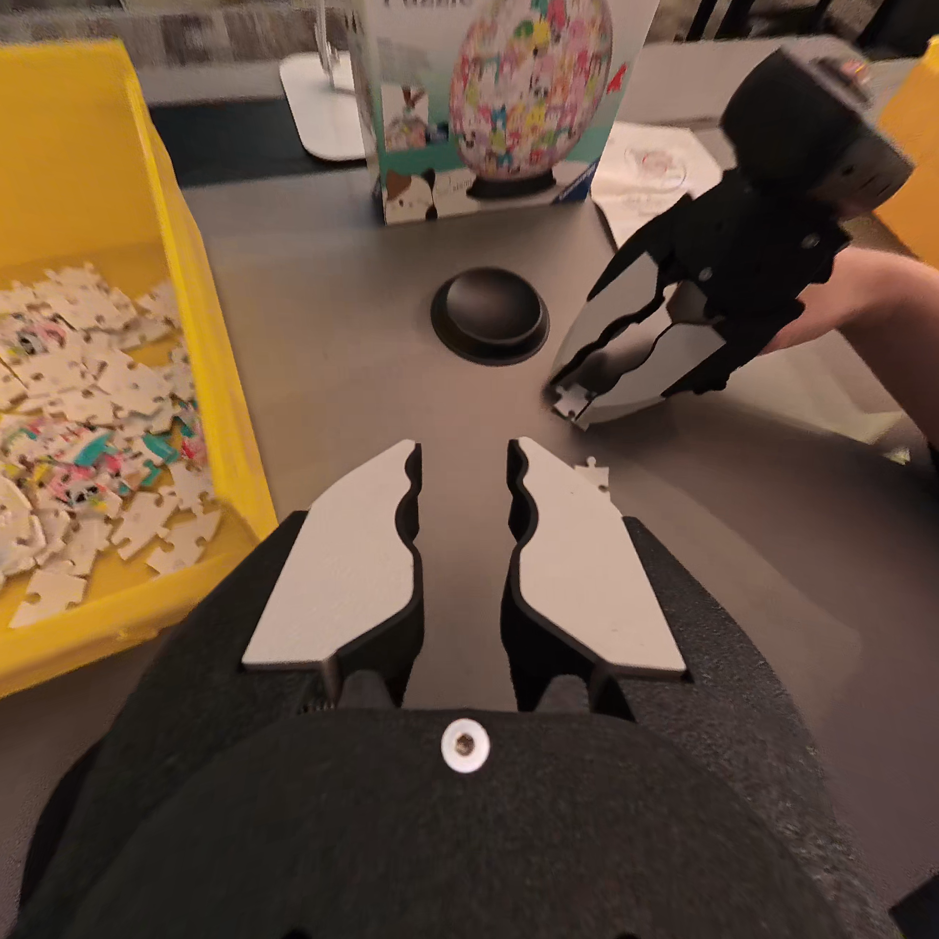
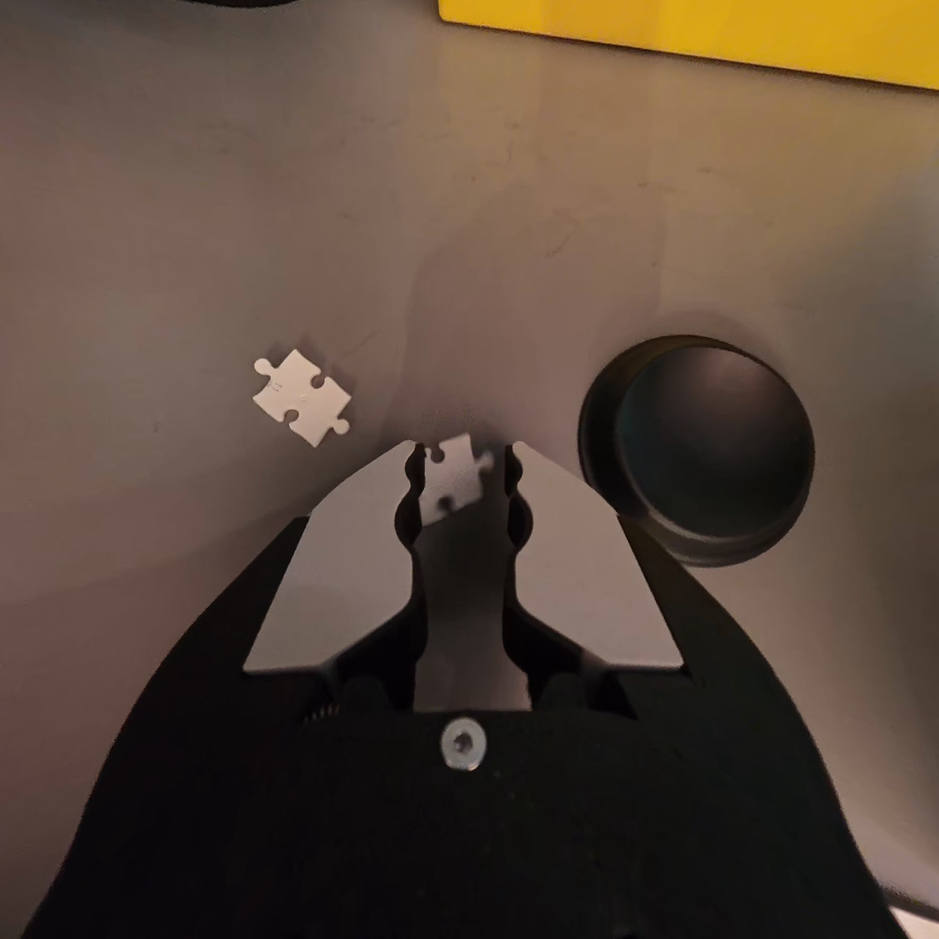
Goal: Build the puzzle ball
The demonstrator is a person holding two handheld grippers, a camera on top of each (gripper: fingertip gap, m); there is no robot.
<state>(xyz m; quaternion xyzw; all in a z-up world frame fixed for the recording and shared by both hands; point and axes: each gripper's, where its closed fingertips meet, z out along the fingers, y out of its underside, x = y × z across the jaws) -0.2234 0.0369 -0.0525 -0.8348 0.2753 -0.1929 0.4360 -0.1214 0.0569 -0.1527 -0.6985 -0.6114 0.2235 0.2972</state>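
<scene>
Left wrist view: the left gripper (image 1: 463, 452) hangs over bare grey bench (image 1: 315, 406), jaws spread and holding nothing. To its left a yellow bin (image 1: 152, 213) holds a heap of loose pieces (image 1: 86, 437), most lying white side up. Far ahead stands the puzzle box (image 1: 488, 101), with the black stand (image 1: 489, 315) between it and the gripper. At the right the right gripper (image 1: 571, 406) tips down to the bench with a white piece (image 1: 569, 401) at its tips, and a second piece (image 1: 593, 470) lies just beside the left gripper's right finger. These pieces look light, thin and stiff, probably curved plastic and likely slick; lying flat they offer little to grip, so the outer edges or tabs seem the best hold. Open bench runs from the stand toward the near side; the bin wall closes off the left.

Right wrist view: the jaws stand partly spread around the piece (image 2: 455, 475), which sits tilted between the tips; whether they touch it I cannot tell. The second piece (image 2: 302, 399) lies flat to the left, apart. The stand (image 2: 698, 449) sits close at the right, touching or nearly touching the right finger's outer edge, so room to swing that way is tight. The bin (image 2: 711, 35) edges the far side, with clear bench between.
</scene>
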